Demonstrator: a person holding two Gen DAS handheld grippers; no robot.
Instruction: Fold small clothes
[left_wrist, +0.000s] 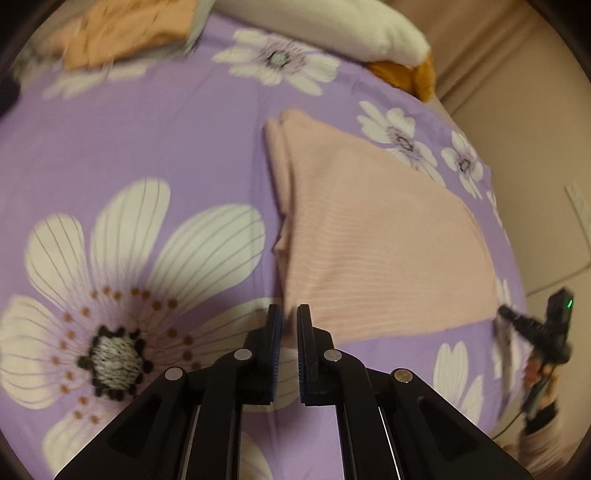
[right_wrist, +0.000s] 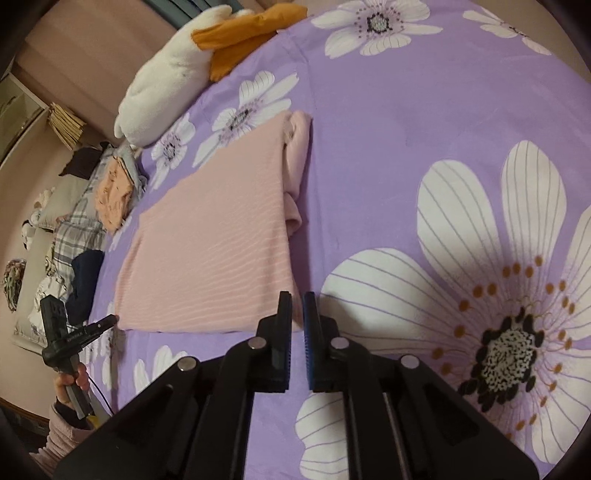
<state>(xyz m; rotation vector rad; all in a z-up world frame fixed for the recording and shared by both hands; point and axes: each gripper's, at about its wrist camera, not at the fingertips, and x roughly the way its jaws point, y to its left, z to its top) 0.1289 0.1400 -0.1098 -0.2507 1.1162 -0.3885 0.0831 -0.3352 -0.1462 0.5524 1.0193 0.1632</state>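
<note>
A pink ribbed garment (left_wrist: 373, 229) lies folded flat on the purple flowered bedsheet (left_wrist: 147, 147); it also shows in the right wrist view (right_wrist: 218, 243), with a sleeve bunched along its right side. My left gripper (left_wrist: 289, 314) hovers just off the garment's near left corner, jaws almost closed with a narrow gap, holding nothing. My right gripper (right_wrist: 297, 301) sits at the garment's near right corner, jaws equally narrow and empty. Each gripper shows in the other's view, the right one (left_wrist: 535, 328) and the left one (right_wrist: 74, 336), both at the garment's near edge.
A white plush toy (right_wrist: 162, 85) with orange fabric (right_wrist: 243, 33) lies at the bed's far edge. A pile of clothes, orange (right_wrist: 112, 195), plaid and dark, sits at the left; the orange one also shows in the left wrist view (left_wrist: 125, 33). Beige walls surround the bed.
</note>
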